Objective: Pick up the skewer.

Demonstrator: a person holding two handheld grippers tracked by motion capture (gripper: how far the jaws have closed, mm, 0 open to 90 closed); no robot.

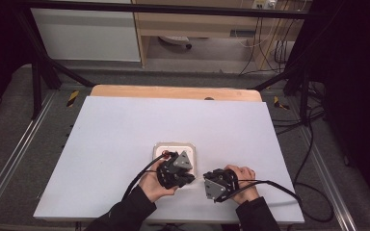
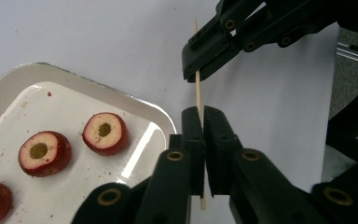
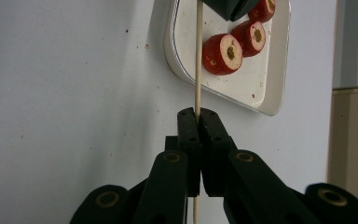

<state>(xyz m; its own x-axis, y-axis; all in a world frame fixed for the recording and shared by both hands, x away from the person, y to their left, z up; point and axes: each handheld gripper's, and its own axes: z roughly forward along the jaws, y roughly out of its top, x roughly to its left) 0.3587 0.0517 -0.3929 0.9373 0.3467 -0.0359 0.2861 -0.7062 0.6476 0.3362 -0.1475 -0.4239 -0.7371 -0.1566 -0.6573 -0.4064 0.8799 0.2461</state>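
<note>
Beside white tray [image 2: 165,122], both claws clamped on skewer [image 2: 198,91], left claw [image 2: 204,112], right claw [image 3: 197,113], fruit slices [image 2: 103,133] close-up.

My left gripper [image 1: 189,179] and right gripper [image 1: 205,180] are matte black, each topped with a grey three-cornered plate. Brass-ringed pivots dot the black arms behind my jaws. A black cable trails from each gripper. My sleeves [image 1: 125,214] are black, reaching to the wrists.
</note>
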